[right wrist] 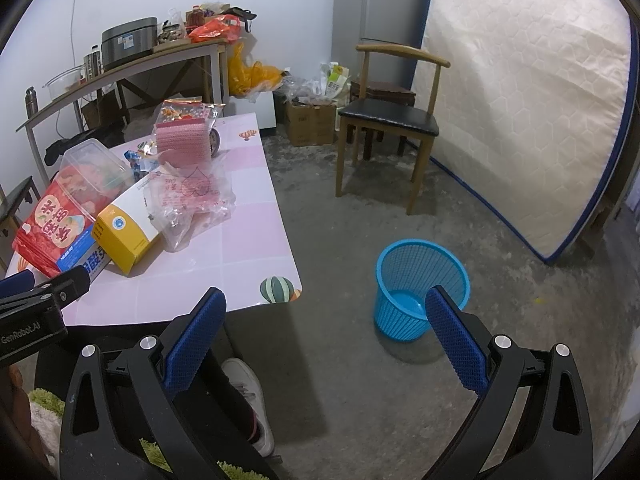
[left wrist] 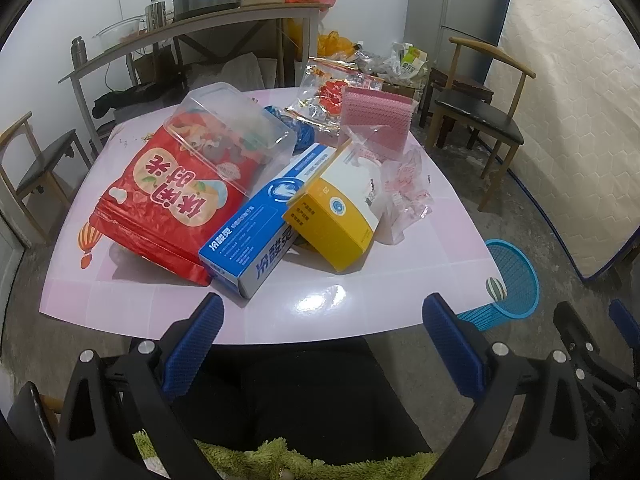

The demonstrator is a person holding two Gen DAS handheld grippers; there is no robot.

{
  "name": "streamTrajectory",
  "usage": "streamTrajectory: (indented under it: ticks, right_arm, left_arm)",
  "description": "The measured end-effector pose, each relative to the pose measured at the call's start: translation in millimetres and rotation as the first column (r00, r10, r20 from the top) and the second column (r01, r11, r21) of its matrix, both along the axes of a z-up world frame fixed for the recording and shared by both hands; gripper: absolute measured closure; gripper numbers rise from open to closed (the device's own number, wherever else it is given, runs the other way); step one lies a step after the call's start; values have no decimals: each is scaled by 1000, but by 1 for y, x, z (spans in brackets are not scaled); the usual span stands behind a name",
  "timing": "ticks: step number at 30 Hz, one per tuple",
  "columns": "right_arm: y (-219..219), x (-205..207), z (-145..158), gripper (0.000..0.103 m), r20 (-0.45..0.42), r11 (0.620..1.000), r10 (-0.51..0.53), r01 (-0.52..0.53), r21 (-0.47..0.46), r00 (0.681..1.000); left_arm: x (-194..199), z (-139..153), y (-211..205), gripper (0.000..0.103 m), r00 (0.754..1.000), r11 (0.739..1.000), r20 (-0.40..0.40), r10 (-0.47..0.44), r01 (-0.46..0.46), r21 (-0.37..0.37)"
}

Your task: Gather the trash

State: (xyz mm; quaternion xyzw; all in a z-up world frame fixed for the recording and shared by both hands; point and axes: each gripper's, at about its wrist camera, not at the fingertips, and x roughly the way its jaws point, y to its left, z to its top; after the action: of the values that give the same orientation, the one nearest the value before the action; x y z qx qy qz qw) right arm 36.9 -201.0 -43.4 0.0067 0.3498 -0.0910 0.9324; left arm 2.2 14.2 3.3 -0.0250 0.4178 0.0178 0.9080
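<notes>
My left gripper (left wrist: 322, 316) released above the near worktop (left wrist: 360, 296) edge, right gripper (right wrist: 326, 312) released too — empty, blue bin (right wrist: 420, 280) on floor, right of worktop.

A red bag (left wrist: 160, 196), a blue-and-white box (left wrist: 256, 232) and a yellow box (left wrist: 332, 224) lie on the pink checked table (left wrist: 360, 300); at 4 o'clock, a blue basket (right wrist: 420, 280).
</notes>
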Motion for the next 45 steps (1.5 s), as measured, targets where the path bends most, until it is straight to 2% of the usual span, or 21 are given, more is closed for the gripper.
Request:
streamTrajectory:
  ticks: [34, 45]
  right_arm:
    - [2, 1, 2, 7, -3, 1000, 3, -3, 2, 1000]
    - [8, 4, 3, 7, -2, 1000, 6, -6, 14, 1000]
  left_arm:
    - [1, -5, 2, 6, 1000, 1000, -16, 4, -4, -4]
    - [1, -3, 9, 6, 1000, 1000, -2, 14, -14, -27]
